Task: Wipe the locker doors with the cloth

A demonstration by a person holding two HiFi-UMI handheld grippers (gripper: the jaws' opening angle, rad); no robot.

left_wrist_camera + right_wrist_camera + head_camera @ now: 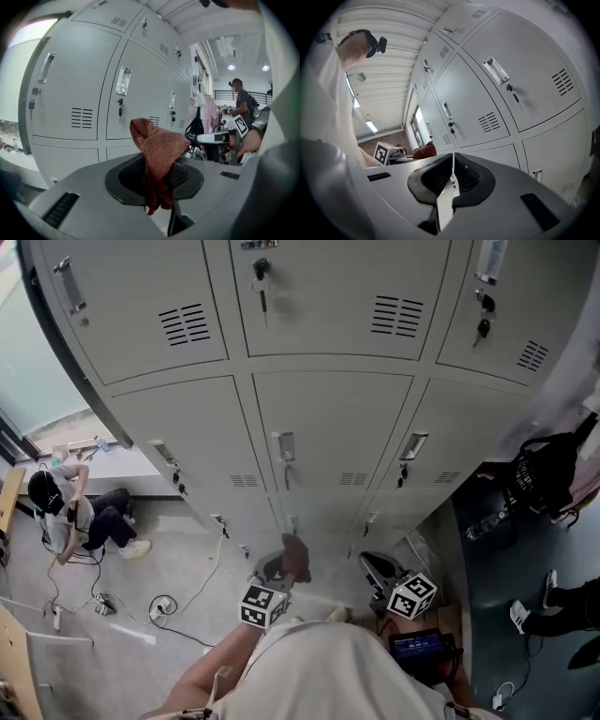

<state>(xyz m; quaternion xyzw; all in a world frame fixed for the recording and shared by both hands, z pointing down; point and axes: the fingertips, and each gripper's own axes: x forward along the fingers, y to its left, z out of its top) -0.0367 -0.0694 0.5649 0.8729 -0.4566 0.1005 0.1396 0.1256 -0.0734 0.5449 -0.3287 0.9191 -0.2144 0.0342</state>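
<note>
The left gripper [158,180] has its jaws clamped on a reddish-brown cloth [158,152]. The cloth is pinched between the dark pads. A bunched fold stands up above the jaws and a shorter tail hangs below them. In the head view the same cloth [295,554] sticks out ahead of the left gripper [279,570], near the lower row of grey locker doors [333,437]; whether it touches them cannot be told.

Beyond the left jaws, the locker doors [75,93] fill the background, each with a recessed handle, a vent grille and a key in its lock [120,111]. To the right of these jaws the right gripper [214,140] is in sight, and a standing person in a cap [241,101] is far behind it.

The right gripper [452,177] has its jaws pressed together with only a thin slit left, and nothing is between them. Locker doors [520,84] rise ahead of and above these jaws. To their left sit the left gripper's marker cube [386,152] and the cloth [423,151].

In the head view the right gripper [380,570] is just beside the left one. A person sits on the floor [80,512] well off to the left, and a black bag [544,470] hangs to the right.
</note>
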